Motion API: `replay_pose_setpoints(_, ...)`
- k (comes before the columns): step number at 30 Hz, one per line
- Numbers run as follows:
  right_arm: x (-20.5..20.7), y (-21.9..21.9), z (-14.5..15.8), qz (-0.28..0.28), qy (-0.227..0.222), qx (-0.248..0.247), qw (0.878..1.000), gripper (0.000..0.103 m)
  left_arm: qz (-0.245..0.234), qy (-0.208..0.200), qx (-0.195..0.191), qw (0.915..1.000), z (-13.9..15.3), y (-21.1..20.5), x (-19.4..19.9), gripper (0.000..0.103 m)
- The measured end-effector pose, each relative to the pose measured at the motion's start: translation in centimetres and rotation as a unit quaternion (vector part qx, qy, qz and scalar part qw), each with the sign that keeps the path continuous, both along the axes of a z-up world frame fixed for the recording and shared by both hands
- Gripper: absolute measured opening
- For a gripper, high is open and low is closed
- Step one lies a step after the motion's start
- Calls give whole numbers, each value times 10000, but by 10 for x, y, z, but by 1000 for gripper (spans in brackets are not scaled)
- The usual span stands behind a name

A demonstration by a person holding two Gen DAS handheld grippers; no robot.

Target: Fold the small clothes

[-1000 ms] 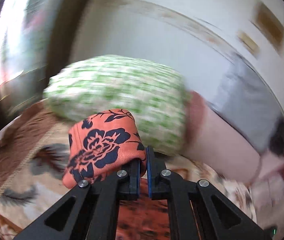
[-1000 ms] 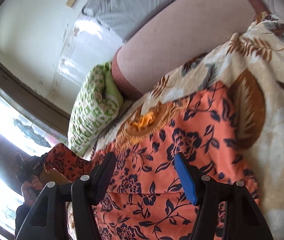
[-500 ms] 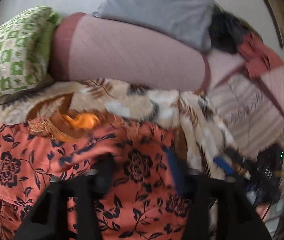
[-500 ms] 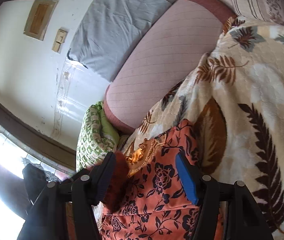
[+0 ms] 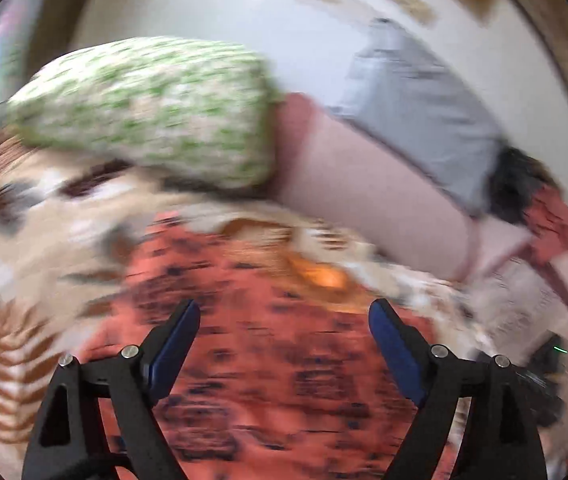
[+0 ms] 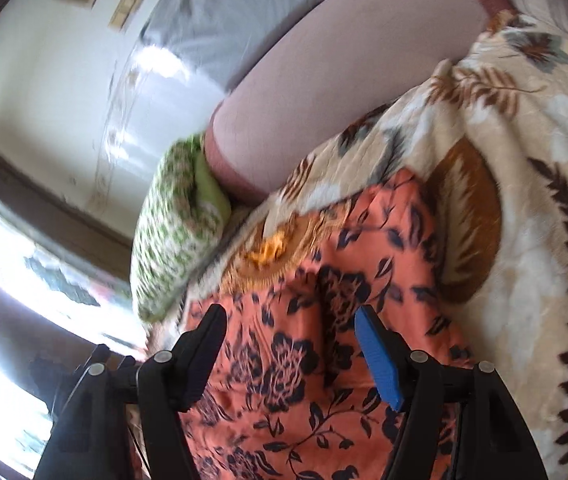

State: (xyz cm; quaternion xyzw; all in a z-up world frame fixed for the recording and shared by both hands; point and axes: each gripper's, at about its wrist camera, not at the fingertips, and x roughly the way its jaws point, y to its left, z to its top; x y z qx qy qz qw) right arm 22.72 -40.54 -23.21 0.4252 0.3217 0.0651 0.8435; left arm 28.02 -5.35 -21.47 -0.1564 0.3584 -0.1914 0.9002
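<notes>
Orange flowered cloth (image 6: 324, 380) lies spread on the leaf-patterned blanket (image 6: 524, 220), filling the lower middle of both views, and with the left gripper (image 5: 284, 340) and right gripper (image 6: 290, 340) both opening and pinching nothing, the next pinch is best taken at an edge, catching cloth alone.
</notes>
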Motion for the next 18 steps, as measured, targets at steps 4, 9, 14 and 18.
replay_pose_setpoints(4,10,40,-2,594,286,-255,9975,69,496,365,469,9970,-32,28,23,86)
replay_pose_setpoints(9,30,90,-6,1357,-49,495,9895,69,817,688,365,9936,-42,49,50,86)
replay_pose_setpoints(14,75,138,-28,1338,478,-18,9899,69,831,793,1029,9880,-50,39,60,86)
replay_pose_setpoints(18,89,137,-40,1262,967,-690,9849,51,736,1498,1856,9683,-85,35,74,87)
